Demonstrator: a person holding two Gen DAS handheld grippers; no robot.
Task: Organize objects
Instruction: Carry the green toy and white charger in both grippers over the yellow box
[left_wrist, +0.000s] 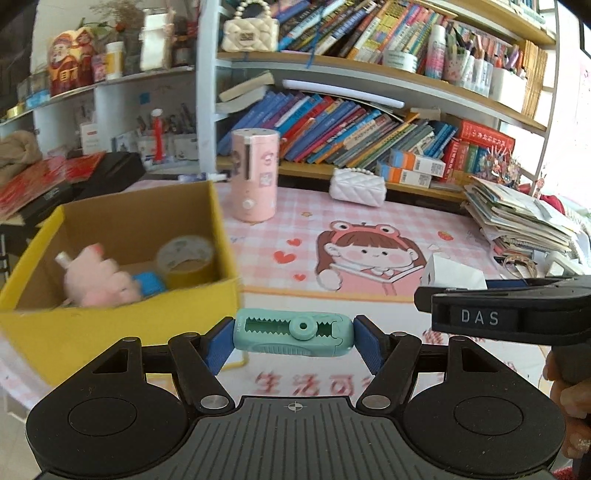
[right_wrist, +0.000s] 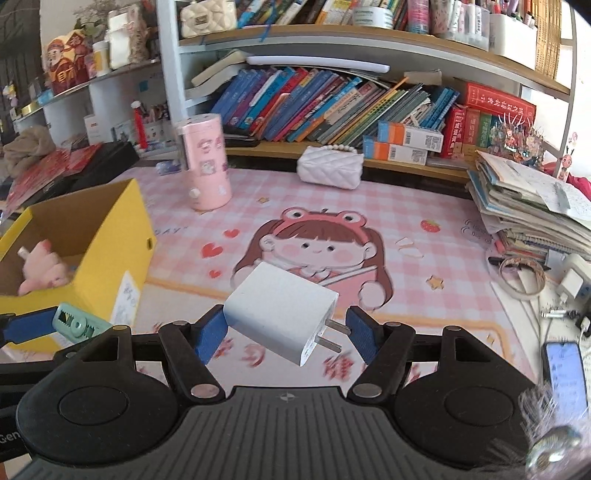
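While both tools carry a load above the desk (right_wrist: 424, 206), the step looks like transport to the yellow box (left_wrist: 122, 321). The left gripper (left_wrist: 293, 338) clamps the green eraser (left_wrist: 293, 332) end to end; the right gripper (right_wrist: 284, 328) pinches the white charger (right_wrist: 280, 310). Next: swing each over the box, then release.

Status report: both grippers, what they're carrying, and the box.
Left gripper shut on mint eraser. Right gripper shut on white charger. Yellow box open at left, nothing blocking.
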